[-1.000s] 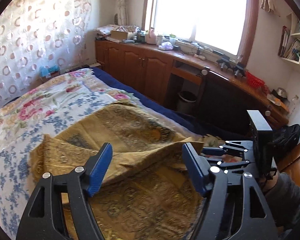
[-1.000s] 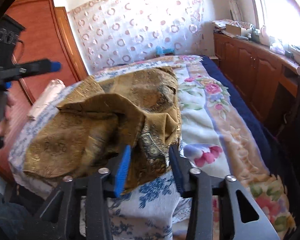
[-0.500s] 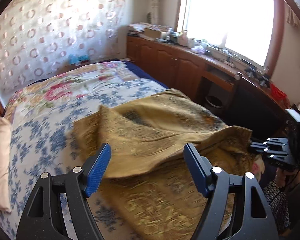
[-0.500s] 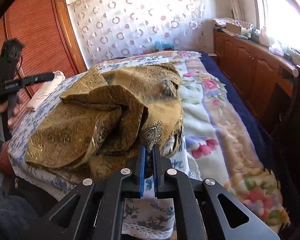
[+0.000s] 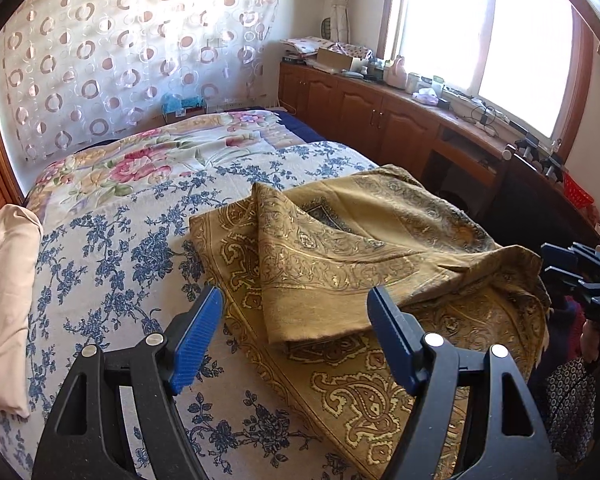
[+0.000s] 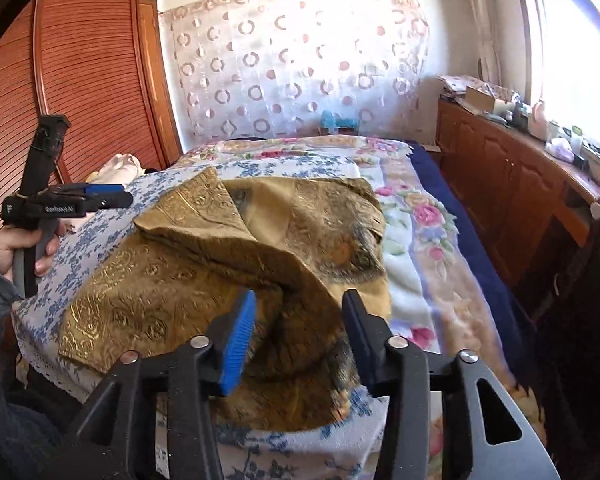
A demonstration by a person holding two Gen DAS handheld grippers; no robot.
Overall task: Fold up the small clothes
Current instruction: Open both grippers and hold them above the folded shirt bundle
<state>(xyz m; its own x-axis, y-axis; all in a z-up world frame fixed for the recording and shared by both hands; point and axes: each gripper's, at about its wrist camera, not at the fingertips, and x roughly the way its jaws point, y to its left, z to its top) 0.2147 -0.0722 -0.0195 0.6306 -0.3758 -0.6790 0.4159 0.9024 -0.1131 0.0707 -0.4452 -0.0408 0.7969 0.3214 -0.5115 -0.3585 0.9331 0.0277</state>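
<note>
A gold paisley cloth (image 5: 340, 264) lies loosely folded and rumpled on the bed, with one flap laid over the rest. It also shows in the right wrist view (image 6: 236, 264). My left gripper (image 5: 296, 332) is open and empty, hovering just above the cloth's near edge. It shows from the side in the right wrist view (image 6: 112, 196), held up at the left of the bed. My right gripper (image 6: 296, 336) is open and empty, just above the cloth's near bunched corner. It shows at the right edge of the left wrist view (image 5: 580, 268).
The bed has a blue-flowered white sheet (image 5: 112, 264) and a pink floral blanket (image 6: 428, 224). A cream cloth (image 5: 4, 292) lies at the bed's left edge. Wooden cabinets (image 5: 380, 120) run under the window. A slatted wardrobe (image 6: 84, 80) stands at left.
My right gripper was shut on the cloth's corner half a second ago and has opened, letting it go. My left gripper stayed open and swung left over the bed.
</note>
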